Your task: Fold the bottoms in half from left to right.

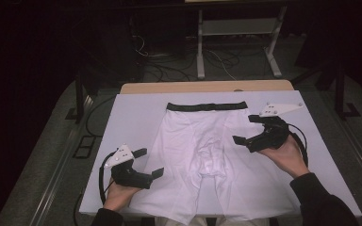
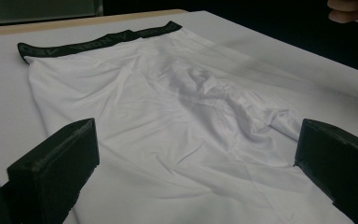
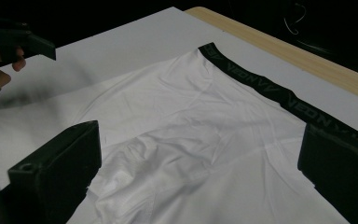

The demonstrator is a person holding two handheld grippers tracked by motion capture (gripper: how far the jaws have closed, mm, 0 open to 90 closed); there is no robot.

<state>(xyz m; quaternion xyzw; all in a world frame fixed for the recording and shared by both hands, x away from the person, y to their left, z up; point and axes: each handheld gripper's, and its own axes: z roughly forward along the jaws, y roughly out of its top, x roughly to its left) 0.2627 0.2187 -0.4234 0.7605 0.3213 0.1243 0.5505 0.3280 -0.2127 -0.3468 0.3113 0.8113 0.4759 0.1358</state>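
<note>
**Boxer briefs laid flat, folding not begun**

The white boxer briefs [image 1: 205,150] lie spread mid-table, black waistband [image 1: 206,106] at the far edge, no fold yet made. Left gripper [image 1: 147,162] and right gripper [image 1: 246,129] hover beside the two sides, jaws spread, grasping nothing. Surface: white board [image 1: 132,117] on a wooden table [image 1: 179,87]. Room dark; cables [image 1: 169,66] on the floor beyond.

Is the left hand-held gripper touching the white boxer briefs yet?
Cannot tell. In the left gripper view, the left hand-held gripper stands wide open over the white boxer briefs, with no view plainly showing contact or a gap.
</note>
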